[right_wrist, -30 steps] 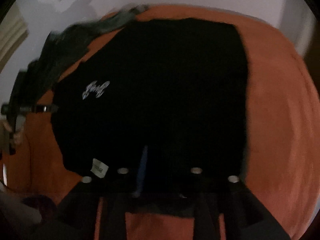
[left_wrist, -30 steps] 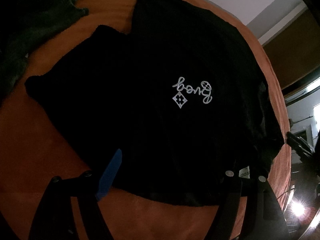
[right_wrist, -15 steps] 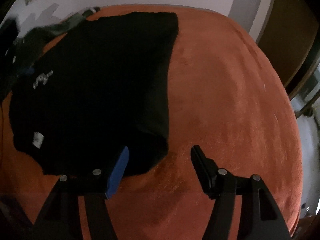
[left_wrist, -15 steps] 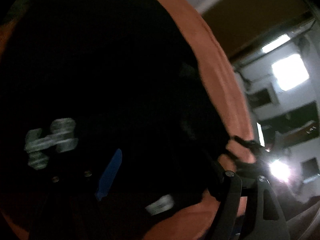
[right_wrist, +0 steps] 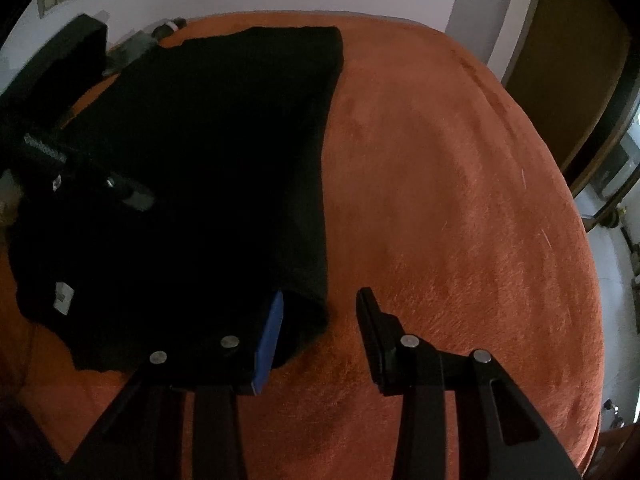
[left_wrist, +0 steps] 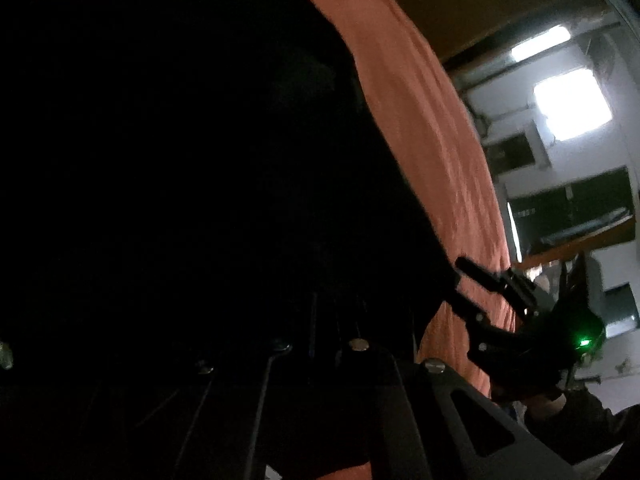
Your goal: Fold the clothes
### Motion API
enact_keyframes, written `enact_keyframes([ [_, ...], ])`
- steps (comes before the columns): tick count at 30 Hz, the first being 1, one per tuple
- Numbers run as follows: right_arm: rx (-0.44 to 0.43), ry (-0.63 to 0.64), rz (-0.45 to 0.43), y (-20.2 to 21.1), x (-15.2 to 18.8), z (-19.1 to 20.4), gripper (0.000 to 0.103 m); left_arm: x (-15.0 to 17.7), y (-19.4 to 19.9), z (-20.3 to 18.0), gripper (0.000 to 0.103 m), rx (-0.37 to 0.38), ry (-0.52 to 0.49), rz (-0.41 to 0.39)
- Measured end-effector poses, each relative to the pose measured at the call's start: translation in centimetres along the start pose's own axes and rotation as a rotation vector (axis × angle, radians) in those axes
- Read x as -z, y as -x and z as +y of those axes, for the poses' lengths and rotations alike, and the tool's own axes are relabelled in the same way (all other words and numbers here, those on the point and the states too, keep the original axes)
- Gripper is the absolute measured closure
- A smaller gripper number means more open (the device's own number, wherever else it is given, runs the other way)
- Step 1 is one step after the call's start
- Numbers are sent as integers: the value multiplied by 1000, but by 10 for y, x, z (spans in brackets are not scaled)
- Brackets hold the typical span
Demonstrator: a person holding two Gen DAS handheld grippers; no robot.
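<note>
Both grippers have shifted: left gripper (left_wrist: pixel 336 316) now pressed together over the black shirt (right_wrist: pixel 208 152), right gripper (right_wrist: pixel 320 312) spread, closing astride its near corner.

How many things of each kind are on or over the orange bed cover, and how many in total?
Black T-shirt: 1
Grey-green clothes heap, far edge: 1
Tools: 2, the left tool shut, the right tool with jaws just closing further, the T-shirt's corner between them
Total: 4
</note>
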State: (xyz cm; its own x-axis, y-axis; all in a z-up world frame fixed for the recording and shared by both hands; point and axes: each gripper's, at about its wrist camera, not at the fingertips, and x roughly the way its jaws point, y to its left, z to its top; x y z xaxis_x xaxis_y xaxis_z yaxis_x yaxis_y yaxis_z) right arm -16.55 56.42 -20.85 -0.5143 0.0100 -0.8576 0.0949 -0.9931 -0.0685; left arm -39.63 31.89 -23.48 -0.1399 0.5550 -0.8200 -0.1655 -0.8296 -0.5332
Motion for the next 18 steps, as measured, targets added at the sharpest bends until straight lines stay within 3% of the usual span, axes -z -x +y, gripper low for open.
enact_keyframes([
  [5,87,81,16,-8,7,-3,66,1,29,24,102,14,80,-41],
  [8,86,72,22,-9,10,-9,66,3,21,30,97,54,125,21],
  [12,22,14,13,-4,7,-14,66,8,4,22,52,83,146,55],
  [13,16,10,13,-3,7,-14,65,8,2,19,45,76,145,49],
  [18,-11,0,16,-5,5,-11,65,7,-5,11,45,86,139,51],
])
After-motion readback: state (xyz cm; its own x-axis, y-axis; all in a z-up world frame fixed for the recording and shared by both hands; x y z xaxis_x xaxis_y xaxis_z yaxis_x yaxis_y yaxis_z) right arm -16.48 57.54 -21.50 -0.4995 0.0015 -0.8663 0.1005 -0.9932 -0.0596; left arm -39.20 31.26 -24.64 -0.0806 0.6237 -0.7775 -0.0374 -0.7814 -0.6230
